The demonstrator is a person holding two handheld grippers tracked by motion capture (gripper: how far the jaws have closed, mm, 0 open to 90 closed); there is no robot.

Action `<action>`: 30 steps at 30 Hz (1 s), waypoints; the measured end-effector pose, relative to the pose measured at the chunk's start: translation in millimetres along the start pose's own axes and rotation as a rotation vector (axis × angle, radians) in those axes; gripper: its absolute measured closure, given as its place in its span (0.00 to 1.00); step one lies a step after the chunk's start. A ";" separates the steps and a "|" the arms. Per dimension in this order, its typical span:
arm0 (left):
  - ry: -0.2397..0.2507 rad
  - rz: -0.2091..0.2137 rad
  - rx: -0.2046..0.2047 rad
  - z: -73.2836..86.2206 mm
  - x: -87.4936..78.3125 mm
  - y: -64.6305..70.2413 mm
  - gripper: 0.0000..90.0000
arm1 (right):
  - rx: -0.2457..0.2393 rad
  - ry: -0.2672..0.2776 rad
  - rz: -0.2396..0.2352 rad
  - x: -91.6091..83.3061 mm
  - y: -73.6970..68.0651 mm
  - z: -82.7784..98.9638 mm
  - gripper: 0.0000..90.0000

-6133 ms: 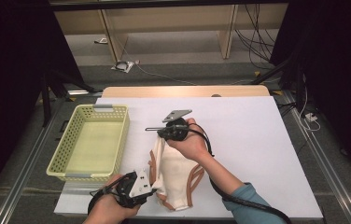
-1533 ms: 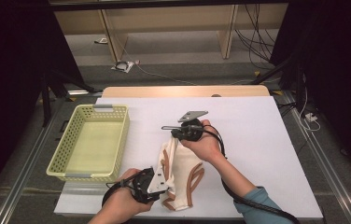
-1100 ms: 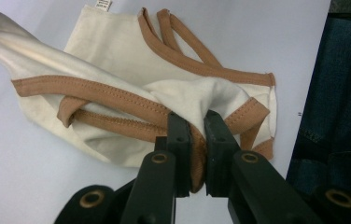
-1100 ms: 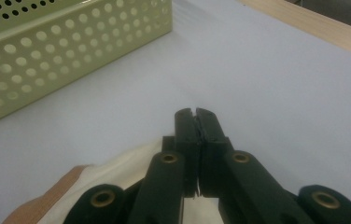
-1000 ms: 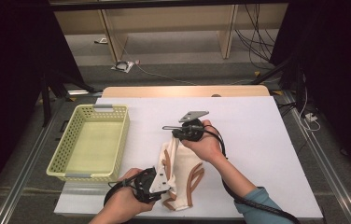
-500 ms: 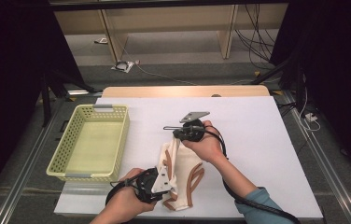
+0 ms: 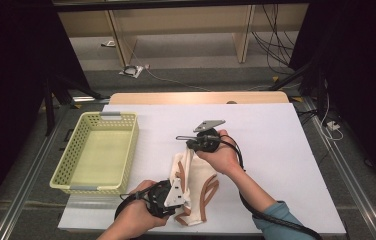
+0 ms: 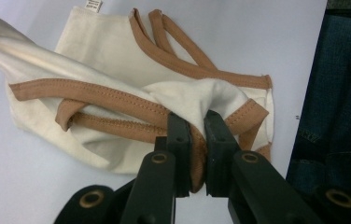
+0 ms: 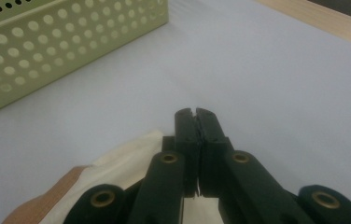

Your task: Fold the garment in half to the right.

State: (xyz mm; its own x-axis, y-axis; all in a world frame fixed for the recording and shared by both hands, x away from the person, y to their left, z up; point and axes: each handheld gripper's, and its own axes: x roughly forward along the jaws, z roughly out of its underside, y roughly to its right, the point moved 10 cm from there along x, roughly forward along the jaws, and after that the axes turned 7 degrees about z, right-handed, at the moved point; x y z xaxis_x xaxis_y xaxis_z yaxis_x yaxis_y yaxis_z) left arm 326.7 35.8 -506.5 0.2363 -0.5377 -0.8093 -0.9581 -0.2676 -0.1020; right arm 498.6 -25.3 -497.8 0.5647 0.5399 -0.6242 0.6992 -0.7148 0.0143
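A cream garment (image 7: 199, 176) with brown trim lies on the white table near its front edge. My left gripper (image 7: 183, 196) comes at it from the left, and in the left gripper view (image 8: 197, 122) its jaws are shut on a brown-trimmed edge of the garment (image 8: 117, 51). My right gripper (image 7: 184, 140) hovers just behind the garment, jaws pressed together (image 9: 194, 114). A strip of the cloth is drawn up taut to it. In the right gripper view the cream cloth (image 9: 122, 151) shows under the jaws at lower left.
A pale green perforated basket (image 7: 132, 145) stands at the left of the table, its wall (image 9: 47, 51) close ahead of the right gripper. White tabletop (image 7: 276, 150) stretches to the right and back, ending in a wooden edge (image 7: 196, 97).
Since six seconds ago both grippers have shifted a little to the right and the cloth is drawn tighter between them. Over the last second nothing has visibly moved.
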 end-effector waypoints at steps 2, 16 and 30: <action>-0.001 0.002 0.001 -0.3 0.9 0.4 0.92 | -0.004 0.002 0.002 0.4 0.4 0.5 0.99; -0.010 0.012 0.004 -0.4 5.9 2.0 0.92 | 0.005 -0.003 0.002 0.7 1.9 5.4 0.99; -0.028 0.020 0.014 -0.5 10.1 3.0 0.92 | 0.006 -0.010 0.004 1.0 4.1 9.9 0.99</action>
State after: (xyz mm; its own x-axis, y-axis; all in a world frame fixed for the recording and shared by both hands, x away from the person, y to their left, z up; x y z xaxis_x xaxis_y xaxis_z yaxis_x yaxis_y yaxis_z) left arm 326.4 29.2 -514.7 0.2125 -0.5201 -0.8273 -0.9649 -0.2456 -0.0935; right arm 497.6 -32.2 -506.1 0.5633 0.5322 -0.6320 0.6939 -0.7200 0.0121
